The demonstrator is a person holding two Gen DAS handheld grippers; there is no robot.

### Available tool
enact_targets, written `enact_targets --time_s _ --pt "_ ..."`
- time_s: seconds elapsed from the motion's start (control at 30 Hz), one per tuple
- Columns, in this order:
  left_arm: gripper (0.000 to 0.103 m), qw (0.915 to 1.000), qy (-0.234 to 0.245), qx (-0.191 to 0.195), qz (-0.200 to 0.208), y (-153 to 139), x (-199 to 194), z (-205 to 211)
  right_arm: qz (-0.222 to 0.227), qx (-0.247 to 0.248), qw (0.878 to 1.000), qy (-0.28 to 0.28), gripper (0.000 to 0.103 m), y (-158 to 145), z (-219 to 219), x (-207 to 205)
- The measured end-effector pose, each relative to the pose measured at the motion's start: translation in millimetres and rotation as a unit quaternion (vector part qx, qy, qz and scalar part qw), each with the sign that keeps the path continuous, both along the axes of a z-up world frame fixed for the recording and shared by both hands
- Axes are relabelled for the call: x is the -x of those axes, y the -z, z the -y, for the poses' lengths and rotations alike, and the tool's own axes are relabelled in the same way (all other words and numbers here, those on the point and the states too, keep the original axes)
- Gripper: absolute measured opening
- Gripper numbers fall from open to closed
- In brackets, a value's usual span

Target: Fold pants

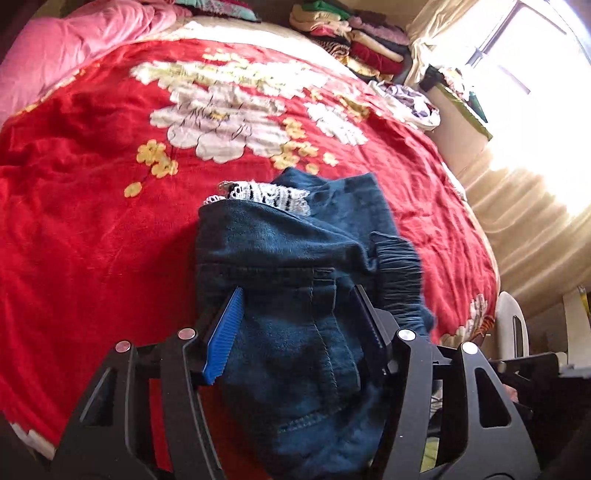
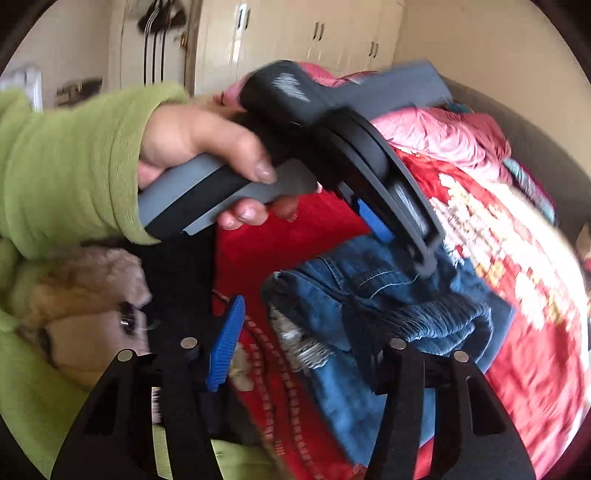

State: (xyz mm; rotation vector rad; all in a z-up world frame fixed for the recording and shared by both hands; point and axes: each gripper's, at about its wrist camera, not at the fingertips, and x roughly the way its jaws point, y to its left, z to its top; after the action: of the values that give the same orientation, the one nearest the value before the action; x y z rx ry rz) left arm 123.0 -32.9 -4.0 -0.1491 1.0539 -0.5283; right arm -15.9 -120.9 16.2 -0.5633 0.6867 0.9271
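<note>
Dark blue jeans (image 1: 288,280) lie bunched in a folded heap on the red flowered blanket (image 1: 92,229), with a white patterned lining showing at the far edge. My left gripper (image 1: 299,295) is open just above the jeans, its blue-padded fingers (image 1: 225,332) straddling the denim. In the right wrist view the jeans (image 2: 369,295) lie ahead, the elastic waistband toward the right. My right gripper (image 2: 299,314) is open above the near edge of the jeans. The left gripper (image 2: 391,206), held by a hand in a green sleeve, hovers over the jeans.
A pink duvet (image 1: 74,44) lies at the head of the bed. Stacks of folded clothes (image 1: 351,37) sit at the far right corner. A bright window and curtain (image 1: 517,184) are to the right. Wardrobe doors (image 2: 295,33) stand behind the bed.
</note>
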Motion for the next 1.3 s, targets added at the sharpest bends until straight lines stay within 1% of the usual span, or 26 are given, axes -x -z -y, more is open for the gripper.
enact_targets --time_s 0.1,0.17,0.2,0.23,0.27,0.3,0.33,0.37,0.43,0.47,0.5,0.6,0.63,0.7,0.77,0.83,0.9,0.97,1.03,1.07,1.1,1.17,1.2,1.23,1.3 --pt "0.051 1.0 -0.003 0.005 -0.007 8 -10 -5 0.021 0.025 0.999 -0.017 0.052 6 -14 -3" --pt "0.051 0.9998 -0.006 0.012 -0.011 10 -13 -7 0.042 0.053 0.998 -0.017 0.052 12 -23 -7" --pt "0.051 0.9997 -0.007 0.018 -0.013 11 -14 -9 0.047 0.064 0.997 -0.015 0.046 15 -27 -10" --pt "0.051 0.9997 -0.007 0.021 -0.013 11 -14 -11 0.047 0.072 0.996 -0.015 0.038 19 -30 -14" --pt "0.051 0.9996 -0.008 0.022 -0.013 11 -14 -11 0.034 0.076 0.996 -0.02 0.019 22 -31 -17" --pt "0.051 0.9996 -0.008 0.024 -0.014 12 -13 -12 0.015 0.078 0.996 -0.029 0.009 24 -32 -17" --pt "0.051 0.9995 -0.008 0.025 -0.014 12 -13 -12 0.001 0.081 0.996 -0.038 0.007 25 -30 -17" --pt "0.051 0.9995 -0.008 0.027 -0.014 12 -13 -13 -0.012 0.087 0.995 -0.054 0.006 25 -28 -13" --pt "0.051 0.9993 -0.008 0.034 -0.013 12 -12 -14 -0.016 0.094 0.992 -0.081 0.006 24 -22 1" --pt "0.051 0.9992 -0.008 0.037 -0.013 13 -13 -14 -0.014 0.1 0.992 -0.079 0.006 28 -20 4" --pt "0.051 0.999 -0.009 0.042 -0.013 13 -13 -15 -0.021 0.105 0.992 -0.07 0.006 35 -18 2" --pt "0.051 0.9988 -0.013 0.047 -0.01 15 -11 -16 -0.055 0.095 0.993 -0.042 0.007 55 -14 -7" --pt "0.051 0.9988 -0.014 0.047 -0.008 15 -10 -16 -0.064 0.085 0.994 -0.037 0.009 58 -14 -8" --pt "0.051 0.9988 -0.013 0.046 -0.004 14 -8 -16 -0.066 0.073 0.995 -0.034 0.013 56 -15 -5" --pt "0.051 0.9985 -0.018 0.052 -0.003 13 -7 -18 -0.072 0.057 0.995 -0.035 0.025 48 -13 -2" --pt "0.052 0.9982 -0.021 0.056 0.003 10 -5 -19 -0.076 0.026 0.996 -0.028 0.029 33 -5 1" --pt "0.06 0.998 -0.028 0.056 0.012 4 1 -21 -0.081 -0.013 0.997 -0.013 0.031 17 11 0" --pt "0.066 0.9978 -0.037 0.047 0.028 -4 8 -27 -0.08 -0.055 0.995 0.01 0.031 0 27 -1" --pt "0.067 0.9974 -0.048 0.032 0.042 -11 15 -34 -0.075 -0.08 0.993 0.039 0.031 -11 42 -6" --pt "0.068 0.9968 -0.056 0.026 0.049 -15 19 -39 -0.07 -0.084 0.993 0.054 0.031 -14 48 -10" --pt "0.069 0.9964 -0.061 0.029 0.052 -17 22 -43 -0.064 -0.084 0.992 0.073 0.031 -15 53 -15" --pt "0.072 0.9958 -0.065 0.035 0.053 -20 28 -48 -0.068 -0.081 0.989 0.101 0.031 -13 55 -15" --pt "0.072 0.9961 -0.063 0.031 0.052 -19 31 -47 -0.073 -0.076 0.988 0.113 0.031 -13 56 -32" --pt "0.072 0.9967 -0.058 0.025 0.051 -18 33 -44 -0.079 -0.062 0.987 0.129 0.031 -7 56 -45" --pt "0.072 0.9977 -0.047 0.007 0.048 -9 36 -36 -0.099 -0.037 0.983 0.149 0.031 7 57 -53"
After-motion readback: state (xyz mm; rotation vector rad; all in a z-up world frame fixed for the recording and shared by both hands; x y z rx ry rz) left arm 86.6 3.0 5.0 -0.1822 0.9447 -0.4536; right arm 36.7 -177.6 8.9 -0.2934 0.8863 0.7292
